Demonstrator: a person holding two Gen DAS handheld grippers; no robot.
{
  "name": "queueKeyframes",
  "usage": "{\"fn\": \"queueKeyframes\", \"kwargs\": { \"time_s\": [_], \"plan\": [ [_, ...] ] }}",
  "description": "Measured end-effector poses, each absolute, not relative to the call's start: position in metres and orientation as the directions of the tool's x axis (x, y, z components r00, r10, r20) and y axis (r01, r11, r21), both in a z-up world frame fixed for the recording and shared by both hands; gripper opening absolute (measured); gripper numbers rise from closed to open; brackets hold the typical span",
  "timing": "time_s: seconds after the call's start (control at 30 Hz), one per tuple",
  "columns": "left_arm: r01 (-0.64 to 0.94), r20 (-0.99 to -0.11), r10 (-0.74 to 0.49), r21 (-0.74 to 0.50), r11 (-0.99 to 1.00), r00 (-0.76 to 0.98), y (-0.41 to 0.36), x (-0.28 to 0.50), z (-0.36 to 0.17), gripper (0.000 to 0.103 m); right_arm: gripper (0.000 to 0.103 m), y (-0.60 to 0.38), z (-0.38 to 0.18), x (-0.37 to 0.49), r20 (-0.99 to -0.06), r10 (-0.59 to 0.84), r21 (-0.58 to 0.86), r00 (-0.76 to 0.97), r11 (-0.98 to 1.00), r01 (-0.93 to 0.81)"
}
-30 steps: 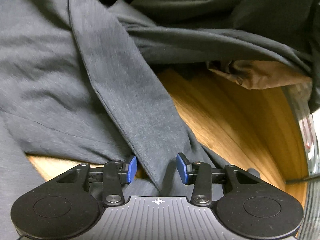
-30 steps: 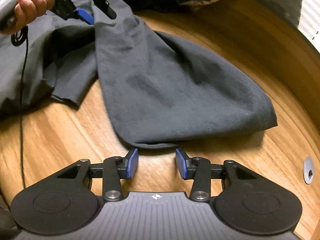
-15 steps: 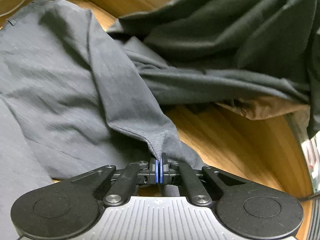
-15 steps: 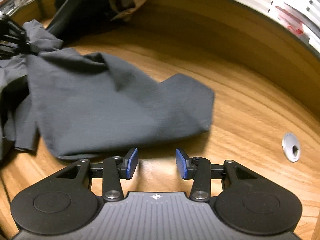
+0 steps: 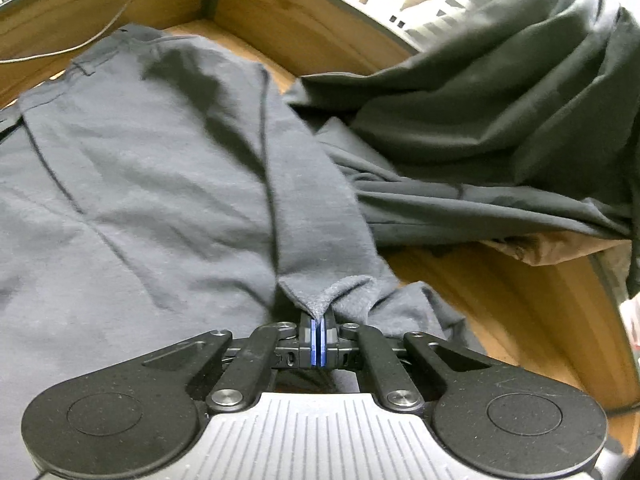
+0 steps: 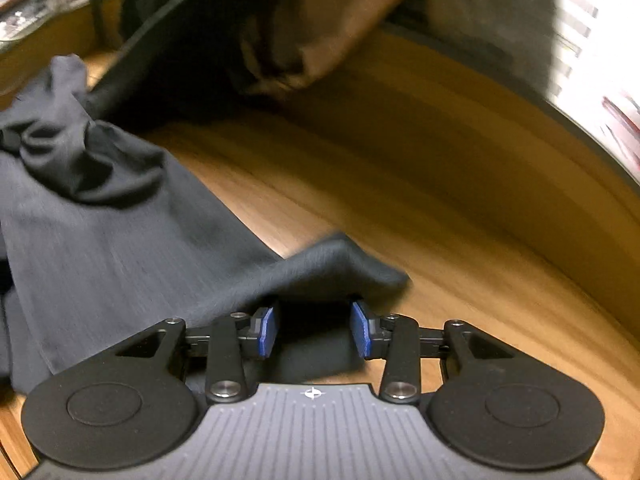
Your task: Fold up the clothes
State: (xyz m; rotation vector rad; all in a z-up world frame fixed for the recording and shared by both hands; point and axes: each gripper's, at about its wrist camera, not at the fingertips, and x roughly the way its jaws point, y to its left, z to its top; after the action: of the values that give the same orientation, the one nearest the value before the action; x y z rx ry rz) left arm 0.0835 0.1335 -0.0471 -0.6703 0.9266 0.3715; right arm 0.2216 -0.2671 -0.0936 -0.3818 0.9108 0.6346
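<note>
Grey trousers (image 5: 152,184) lie spread on the wooden table (image 5: 500,300). My left gripper (image 5: 319,330) is shut on a pinched fold of one trouser leg, lifted a little off the wood. In the right wrist view the same grey cloth (image 6: 120,240) runs from the left down to my right gripper (image 6: 314,332). That gripper is open, and the cloth's raised end (image 6: 344,264) lies over and between its blue pads (image 6: 266,332).
A heap of darker clothes (image 5: 480,120) lies at the back right, with a brown garment (image 5: 560,248) under it; both also show in the right wrist view (image 6: 320,40). A thin cable (image 5: 80,48) lies at the far left. Bare wood (image 6: 440,220) spreads to the right.
My left gripper stays shut on the trouser leg and has lifted it further. My right gripper has moved forward, so the cloth's end now sits between its open pads.
</note>
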Motion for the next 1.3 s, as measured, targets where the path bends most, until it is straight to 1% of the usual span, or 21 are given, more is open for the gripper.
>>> {"fn": "queueKeyframes", "kwargs": {
  "time_s": [0.13,0.27,0.37,0.53,0.63,0.73,0.87,0.93,0.97,1.03,1.07,1.1,1.17,1.3],
  "plan": [
    [-0.584,-0.84,0.023,-0.358,0.728,0.543,0.138,0.077,-0.053,0.004,0.044,-0.248,-0.096,0.226,-0.825,0.413,-0.002,0.386,0.681,-0.732],
    [-0.578,-0.842,0.027,-0.346,0.739,0.539,0.139,0.074,-0.056,0.004,0.044,-0.255,-0.097,0.223,-0.842,0.42,-0.003,0.338,0.623,-0.782],
    [-0.568,-0.841,0.028,-0.341,0.749,0.541,0.139,0.075,-0.058,0.004,0.047,-0.267,-0.095,0.212,-0.858,0.417,-0.023,0.299,0.55,-0.835],
    [-0.576,-0.84,0.023,-0.351,0.738,0.542,0.14,0.076,-0.061,0.004,0.047,-0.279,-0.1,0.183,-0.892,0.351,-0.152,0.286,0.362,-0.92],
    [-0.575,-0.839,0.022,-0.353,0.738,0.543,0.14,0.075,-0.06,0.004,0.047,-0.275,-0.104,0.174,-0.888,0.314,-0.259,0.337,0.266,-0.929],
    [-0.572,-0.836,0.025,-0.352,0.741,0.548,0.139,0.074,-0.058,0.004,0.047,-0.267,-0.111,0.173,-0.877,0.299,-0.334,0.377,0.185,-0.924],
    [-0.57,-0.833,0.03,-0.351,0.743,0.552,0.138,0.074,-0.056,0.004,0.047,-0.257,-0.117,0.168,-0.869,0.293,-0.401,0.398,0.053,-0.915],
    [-0.567,-0.83,0.031,-0.352,0.745,0.557,0.137,0.075,-0.054,0.004,0.046,-0.255,-0.117,0.166,-0.871,0.306,-0.401,0.384,0.007,-0.916],
    [-0.565,-0.828,0.032,-0.352,0.746,0.559,0.137,0.075,-0.053,0.004,0.044,-0.254,-0.115,0.169,-0.879,0.305,-0.382,0.366,0.009,-0.924],
    [-0.559,-0.824,0.033,-0.353,0.75,0.565,0.136,0.076,-0.052,0.004,0.028,-0.25,-0.115,0.177,-0.899,0.299,-0.33,0.32,0.021,-0.944],
    [-0.556,-0.823,0.033,-0.354,0.752,0.568,0.136,0.076,-0.051,0.004,0.009,-0.251,-0.114,0.178,-0.905,0.292,-0.314,0.31,0.033,-0.949],
    [-0.554,-0.821,0.032,-0.356,0.752,0.571,0.136,0.076,-0.05,0.004,0.006,-0.251,-0.114,0.179,-0.91,0.286,-0.299,0.299,0.046,-0.953],
    [-0.543,-0.816,0.027,-0.36,0.758,0.578,0.135,0.076,-0.048,0.004,0.003,-0.255,-0.107,0.177,-0.911,0.287,-0.285,0.297,0.084,-0.955],
    [-0.499,-0.799,0.006,-0.37,0.784,0.602,0.131,0.077,-0.041,0.004,0.003,-0.274,-0.077,0.162,-0.88,0.31,-0.308,0.361,0.206,-0.929]
  ]
}}
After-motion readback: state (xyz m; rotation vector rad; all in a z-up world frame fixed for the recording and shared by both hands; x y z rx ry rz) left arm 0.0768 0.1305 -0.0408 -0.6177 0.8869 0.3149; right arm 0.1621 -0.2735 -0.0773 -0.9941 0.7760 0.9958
